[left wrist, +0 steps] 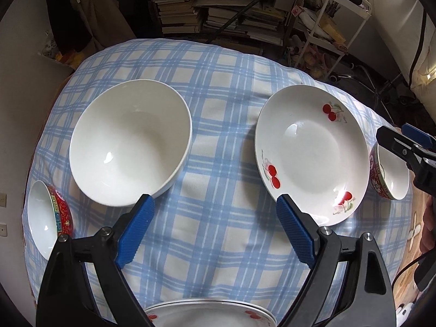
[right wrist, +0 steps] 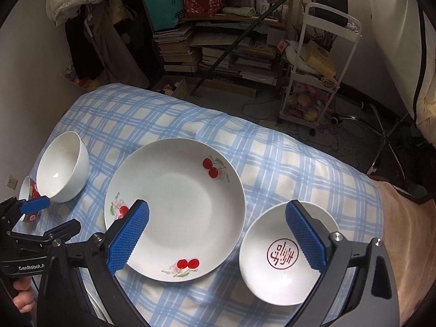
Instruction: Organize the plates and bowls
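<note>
Reading "GenRobot" on left gripper (right wrist: pixel 35 204) housing

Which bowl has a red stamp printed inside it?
The small bowl right of the cherry plate, under the right tongs; the other bowls are plain white inside.

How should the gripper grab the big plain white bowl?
Probably by the rim. The big white bowl stands upright and open, far too wide to span, so one finger goes inside and one outside its thin wall. Come from above at the near edge, which is closest to the open left gripper.
</note>
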The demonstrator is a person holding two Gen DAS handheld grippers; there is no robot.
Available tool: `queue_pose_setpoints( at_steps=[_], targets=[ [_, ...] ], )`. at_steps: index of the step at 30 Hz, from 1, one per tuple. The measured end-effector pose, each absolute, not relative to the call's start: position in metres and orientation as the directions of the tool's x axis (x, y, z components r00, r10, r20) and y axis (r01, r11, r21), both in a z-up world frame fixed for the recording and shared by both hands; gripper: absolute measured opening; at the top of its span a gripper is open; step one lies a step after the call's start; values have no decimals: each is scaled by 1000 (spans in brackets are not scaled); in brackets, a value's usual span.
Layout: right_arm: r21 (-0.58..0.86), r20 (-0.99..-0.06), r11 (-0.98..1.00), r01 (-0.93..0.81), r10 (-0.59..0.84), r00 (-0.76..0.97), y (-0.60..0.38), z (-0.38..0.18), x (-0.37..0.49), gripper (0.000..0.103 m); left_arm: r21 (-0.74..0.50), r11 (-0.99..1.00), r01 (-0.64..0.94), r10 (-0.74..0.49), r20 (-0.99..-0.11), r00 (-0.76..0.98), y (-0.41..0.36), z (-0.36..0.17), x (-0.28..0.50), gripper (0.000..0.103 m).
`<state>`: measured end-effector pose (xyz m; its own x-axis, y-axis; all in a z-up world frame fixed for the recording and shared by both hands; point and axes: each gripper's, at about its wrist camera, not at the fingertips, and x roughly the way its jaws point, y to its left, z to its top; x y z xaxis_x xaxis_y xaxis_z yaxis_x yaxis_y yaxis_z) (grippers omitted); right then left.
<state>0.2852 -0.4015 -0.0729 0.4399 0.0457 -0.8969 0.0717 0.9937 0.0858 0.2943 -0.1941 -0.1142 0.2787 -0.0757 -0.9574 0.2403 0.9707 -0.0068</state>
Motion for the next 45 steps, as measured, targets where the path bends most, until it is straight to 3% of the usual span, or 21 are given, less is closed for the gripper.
queue_pose_setpoints(
  at_steps=[5,7,19,24,27,29,34,37,40,45],
  targets=[
    [108,-907,992,69,70,415,-411,-83,303,101,-30,972,231,-93,-959,267,-204,-119,302,90],
    [108,-917,992,60,77,392,-413,-89,310,91,-31,972,234,-94,-960,262,-210,-122,304,90],
    [119,-937,989,87,82,340,-430,-112,328,83,-51,964,259,-116,-963,244,-231,-130,313,88],
    [149,-942,984,100,110,316,-434,-121,332,64,-88,967,240,-139,-969,205,-231,-140,319,68],
    [139,-947,986,91,106,303,-432,-124,334,47,-104,967,232,-148,-972,183,-230,-149,320,54],
    [140,-951,986,87,110,288,-432,-127,336,33,-133,967,217,-168,-974,152,-228,-157,321,32],
    [134,-961,988,73,111,252,-430,-136,338,14,-193,968,160,-215,-967,134,-220,-171,323,30],
    [124,-966,990,70,104,238,-429,-142,339,12,-216,964,158,-239,-960,146,-219,-172,325,25],
    [140,-964,987,84,117,238,-432,-144,340,12,-247,954,171,-273,-949,155,-222,-175,327,13],
    [158,-963,980,119,126,239,-433,-143,338,12,-213,958,192,-247,-953,178,-228,-170,327,14]
  ],
)
